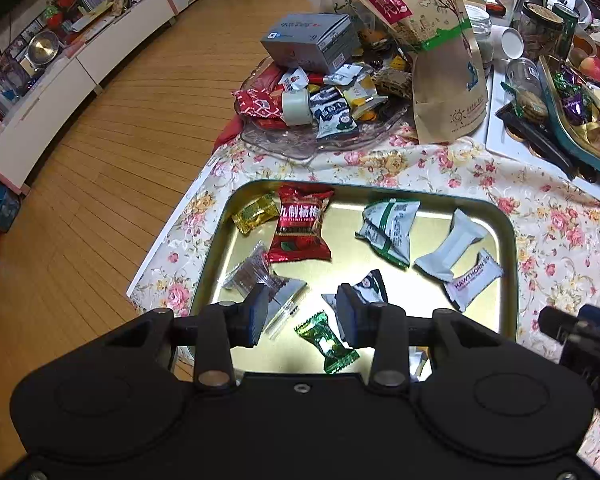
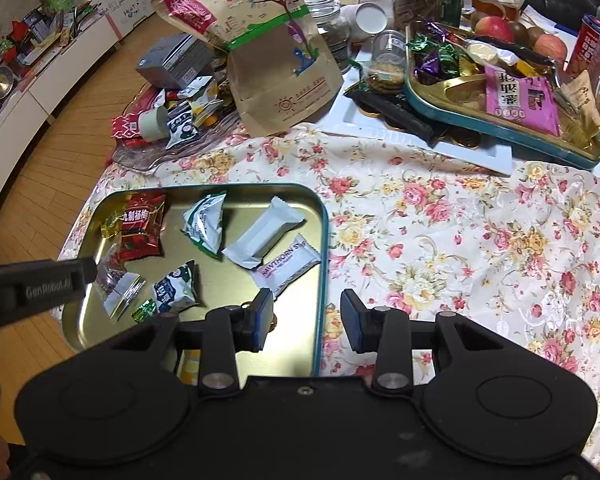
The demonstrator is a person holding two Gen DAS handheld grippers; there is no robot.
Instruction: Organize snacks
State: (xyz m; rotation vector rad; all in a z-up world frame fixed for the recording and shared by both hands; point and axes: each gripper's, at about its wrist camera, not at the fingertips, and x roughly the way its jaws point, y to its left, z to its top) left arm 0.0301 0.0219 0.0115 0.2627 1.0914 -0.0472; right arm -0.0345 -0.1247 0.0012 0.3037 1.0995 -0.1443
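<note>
A gold tin tray with a teal rim lies on the floral cloth. In it are a red packet, a gold candy, a green-white packet, a white bar, a Hawthorn packet, a clear packet and a green candy. My left gripper hangs open over the tray's near part, the green candy just below its gap, nothing gripped. My right gripper is open and empty, straddling the tray's right rim.
A glass dish heaped with snacks, a grey box and a brown paper bag stand behind the tray. At the back right a teal tray holds sweets, with jars and apples beyond. The table's left edge drops to wooden floor.
</note>
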